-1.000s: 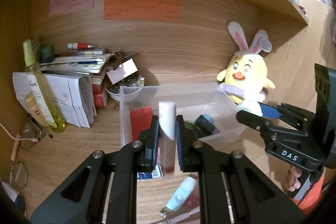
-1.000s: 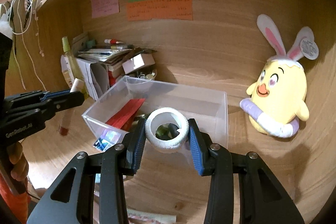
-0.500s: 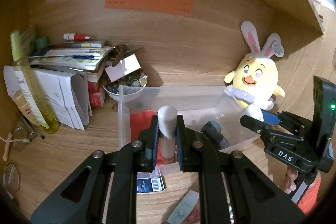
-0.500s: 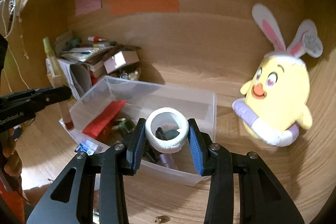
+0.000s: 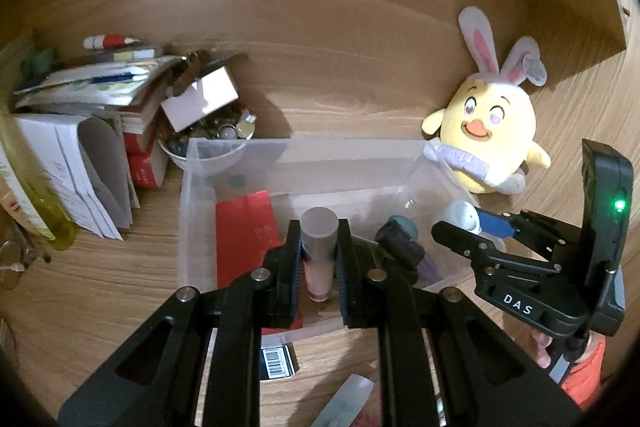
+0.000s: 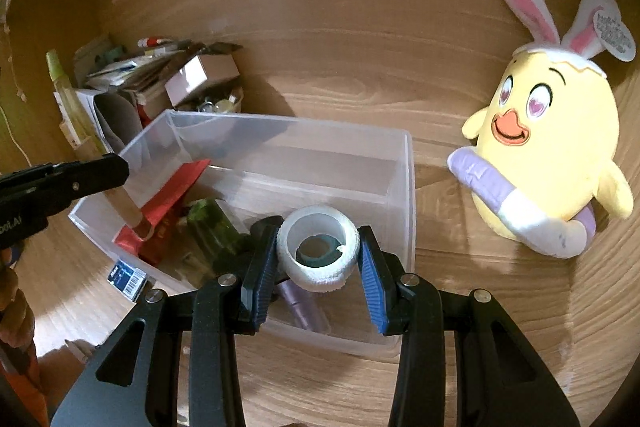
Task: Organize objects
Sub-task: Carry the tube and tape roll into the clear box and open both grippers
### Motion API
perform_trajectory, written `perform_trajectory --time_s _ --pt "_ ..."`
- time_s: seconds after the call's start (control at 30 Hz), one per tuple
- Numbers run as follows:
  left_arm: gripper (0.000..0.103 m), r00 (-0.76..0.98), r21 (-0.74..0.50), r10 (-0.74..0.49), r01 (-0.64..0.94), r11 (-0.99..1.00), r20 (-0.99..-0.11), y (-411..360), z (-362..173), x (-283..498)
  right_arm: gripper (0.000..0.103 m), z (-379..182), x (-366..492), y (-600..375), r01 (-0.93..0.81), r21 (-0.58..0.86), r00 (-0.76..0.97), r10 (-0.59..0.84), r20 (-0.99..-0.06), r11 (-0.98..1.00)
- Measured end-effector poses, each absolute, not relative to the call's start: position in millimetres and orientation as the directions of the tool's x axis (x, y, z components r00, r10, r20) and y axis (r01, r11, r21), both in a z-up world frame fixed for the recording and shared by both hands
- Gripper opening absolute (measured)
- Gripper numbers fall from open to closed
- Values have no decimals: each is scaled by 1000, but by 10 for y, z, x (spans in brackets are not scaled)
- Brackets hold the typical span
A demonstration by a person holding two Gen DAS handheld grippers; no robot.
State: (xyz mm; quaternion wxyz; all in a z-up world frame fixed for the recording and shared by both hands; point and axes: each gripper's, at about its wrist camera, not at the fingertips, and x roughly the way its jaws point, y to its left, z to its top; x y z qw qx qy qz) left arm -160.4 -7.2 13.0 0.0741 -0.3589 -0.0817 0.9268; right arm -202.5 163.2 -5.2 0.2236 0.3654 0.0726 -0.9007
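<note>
We have both hands over the clear bin [image 6: 400,187]. Our left gripper [image 5: 318,263] pinches a slim tube [image 5: 318,239] at its upper half — light, hard and smooth, so likely to slip. Our right gripper [image 6: 318,259] squeezes a white roll [image 6: 318,253] across its sides; it looks like soft, textured wrap, light and easily squashed — gentle pressure suits it.

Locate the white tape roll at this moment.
In the right wrist view, the white tape roll sits clamped in the right gripper, above the clear bin's right half.
</note>
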Motion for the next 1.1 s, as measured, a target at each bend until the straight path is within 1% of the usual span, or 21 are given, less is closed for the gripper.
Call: perform_trajectory --time_s 0.27,0.4,0.47,0.5,0.53,0.63,0.67,0.7,0.73,0.8,0.87,0.93,0.97,1.03,1.1 --pt "15 -714 -209 190 -63 -976 -674 -99 25 -1682 36 -104 -2041 1595 456 18 -629 -336 -701 -890" --pt "15 -730 -165 156 -60 -984 -665 -69 58 -1642 36 -105 -2013 1565 463 3 -634 -333 -698 -886" --pt "17 -736 -141 140 -61 -988 -663 -48 76 -1621 36 -102 -1999 1549 467 -4 -636 -332 -696 -884" --pt "24 -739 -131 132 -59 -990 -660 -40 86 -1607 37 -103 -1998 1540 467 -9 -638 -329 -696 -884" --pt "31 -744 -125 127 -59 -990 -656 -32 100 -1588 40 -102 -1993 1535 466 -15 -641 -326 -695 -885" --pt "42 -760 -110 114 -56 -992 -640 -22 140 -1524 56 -83 -1959 1522 464 -32 -657 -320 -683 -885" --pt "44 -763 -107 112 -57 -993 -636 -19 152 -1506 59 -70 -1942 1519 464 -36 -663 -321 -676 -885" --pt "49 -766 -104 111 -58 -993 -634 -17 164 -1488 63 -51 -1917 1519 466 -42 -672 -322 -667 -884" --pt "55 -768 -102 108 -56 -993 -631 -18 179 -1465 65 -41 -1906 1514 467 -46 -676 -323 -662 -883" --pt "63 -774 -101 105 -54 -993 -625 -17 209 -1424 67 -11 -1875 1503 468 -60 -686 -320 -653 -882" --pt "67 -781 -97 99 -50 -994 -616 -18 244 -1371 74 18 -1848 1502 467 -67 -692 -317 -648 -882" --pt "74 -790 -86 87 -44 -995 -606 -24 280 -1307 79 53 -1819 1512 466 -69 -699 -319 -641 -882" --pt "76 -794 -81 82 -41 -996 -603 -25 294 -1283 80 73 -1803 1519 467 -67 -700 -322 -637 -882" --pt "84 -800 -75 74 -36 -997 -595 -38 322 -1220 82 119 -1774 1536 468 -61 -703 -329 -630 -882" --pt "87 -802 -75 72 -34 -997 -593 -46 335 -1177 82 170 -1733 1564 471 -51 -704 -341 -623 -881"
